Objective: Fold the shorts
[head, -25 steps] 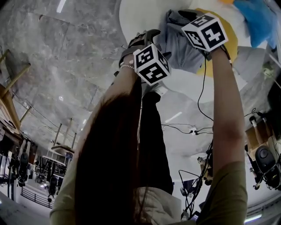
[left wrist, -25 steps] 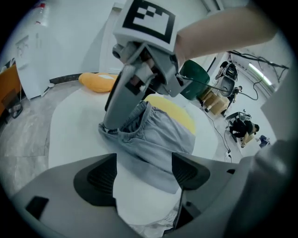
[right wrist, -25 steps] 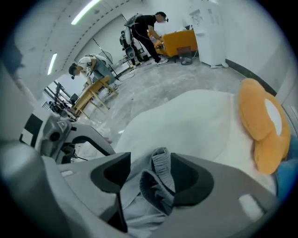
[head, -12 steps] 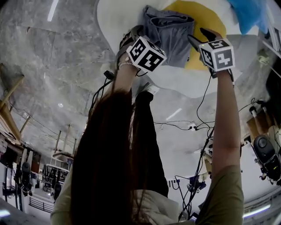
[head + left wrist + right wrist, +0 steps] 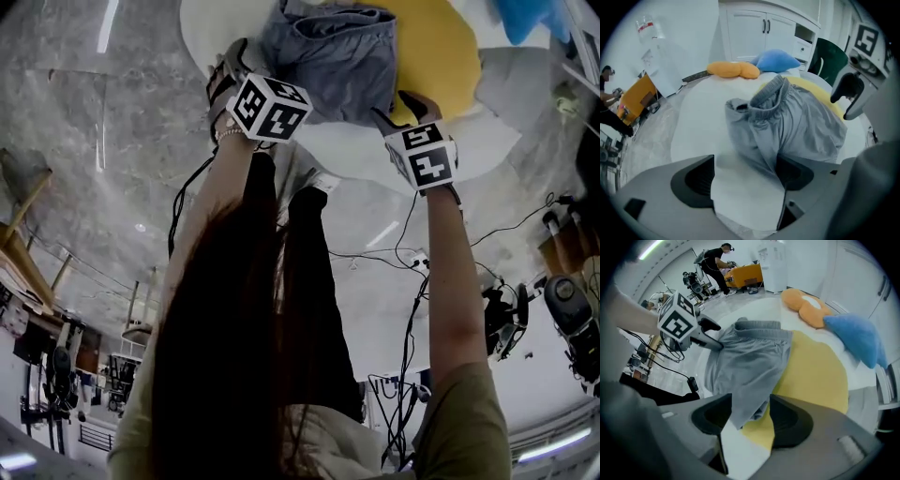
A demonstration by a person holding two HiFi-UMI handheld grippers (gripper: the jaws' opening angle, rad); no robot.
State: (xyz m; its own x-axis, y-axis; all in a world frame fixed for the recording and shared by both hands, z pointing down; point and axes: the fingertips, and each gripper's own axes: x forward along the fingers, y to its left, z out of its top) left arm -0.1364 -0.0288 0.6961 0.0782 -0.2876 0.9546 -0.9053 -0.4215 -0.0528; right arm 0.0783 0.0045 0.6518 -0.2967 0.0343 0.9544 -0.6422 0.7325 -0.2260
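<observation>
The left gripper [image 5: 745, 173], fingers just opening with only table [image 5: 701, 126] between, and the right gripper [image 5: 749, 416], spread around the shorts [image 5: 750, 357]' corner, seemingly unpinched, are lining up a fold.

Head cam: high up, farthest off, facing steeply down onto white table [image 5: 337, 145]. Left gripper cam: close behind own jaws, grey shorts [image 5: 797, 126] just ahead of them. Right gripper cam: same, from opp. side. All 3 share shorts & yellow cloth [image 5: 815, 371]

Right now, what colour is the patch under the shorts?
Yellow. The patch beneath the shorts shows best in the right gripper view.
</observation>
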